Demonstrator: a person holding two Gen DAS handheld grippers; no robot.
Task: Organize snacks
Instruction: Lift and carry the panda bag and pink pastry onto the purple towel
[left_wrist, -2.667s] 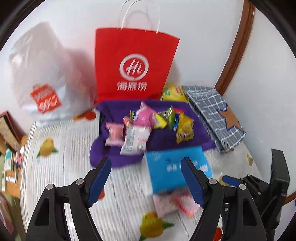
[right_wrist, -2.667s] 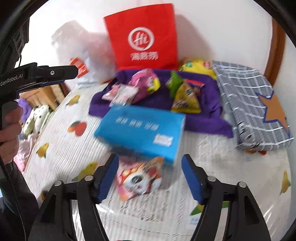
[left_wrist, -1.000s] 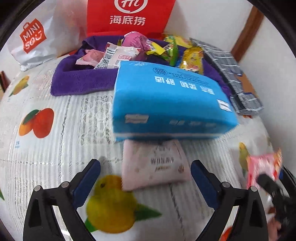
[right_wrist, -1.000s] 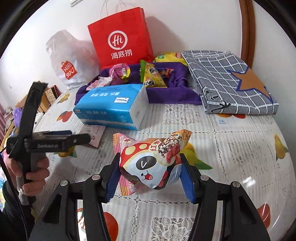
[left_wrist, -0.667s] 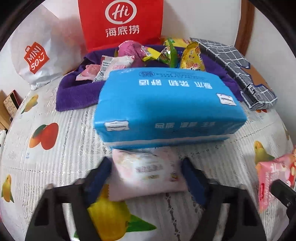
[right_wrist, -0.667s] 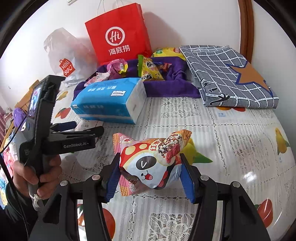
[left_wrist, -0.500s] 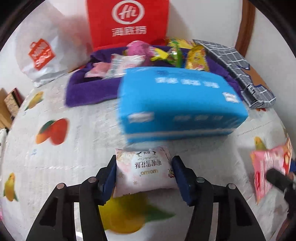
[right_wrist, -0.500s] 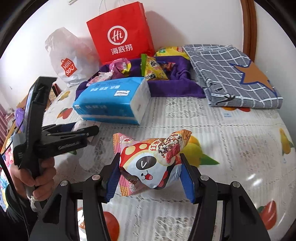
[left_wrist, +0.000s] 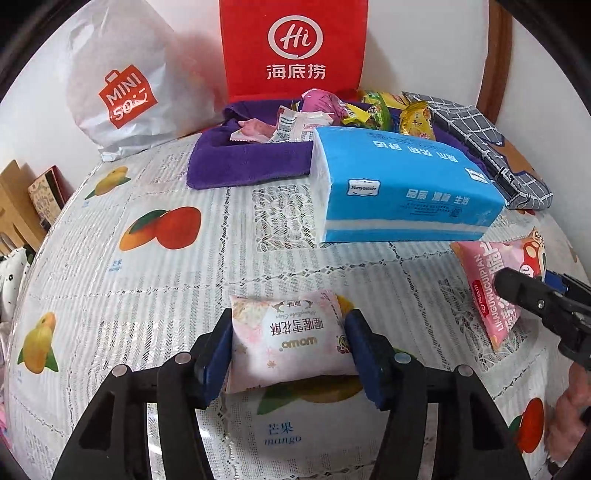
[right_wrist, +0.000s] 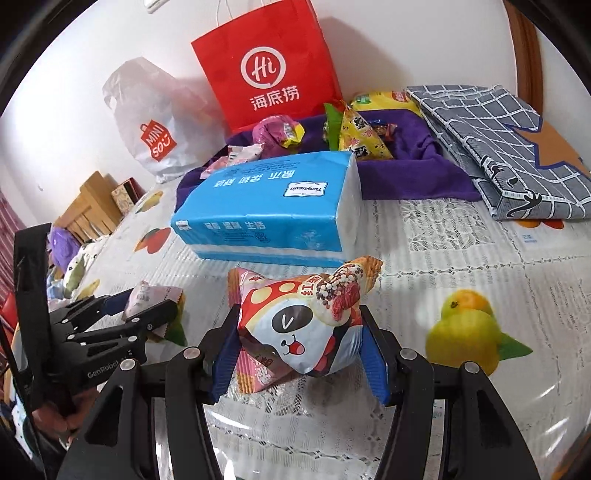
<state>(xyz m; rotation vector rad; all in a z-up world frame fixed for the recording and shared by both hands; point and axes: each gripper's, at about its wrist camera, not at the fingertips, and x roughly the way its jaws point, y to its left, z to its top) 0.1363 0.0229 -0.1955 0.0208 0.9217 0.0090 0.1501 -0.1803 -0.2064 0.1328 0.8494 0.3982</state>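
Note:
My left gripper (left_wrist: 290, 349) is shut on a pale pink snack packet (left_wrist: 288, 347) and holds it just over the fruit-print tablecloth (left_wrist: 147, 280). My right gripper (right_wrist: 299, 345) is shut on a panda-print snack bag (right_wrist: 303, 328), which also shows at the right of the left wrist view (left_wrist: 498, 280). The left gripper (right_wrist: 144, 310) with its pink packet (right_wrist: 151, 295) shows low left in the right wrist view. Several more snacks (left_wrist: 332, 114) lie on a purple cloth (left_wrist: 243, 162) at the back of the table.
A blue tissue pack (left_wrist: 399, 188) lies mid-table between the grippers and the purple cloth. A red paper bag (left_wrist: 291, 48) and a white Miniso bag (left_wrist: 125, 85) stand against the wall. A folded grey checked cloth (right_wrist: 495, 140) lies at the back right.
My left gripper has closed on the pale pink packet that lay in front of the tissue pack and drawn it back. My right gripper keeps hold of the panda bag.

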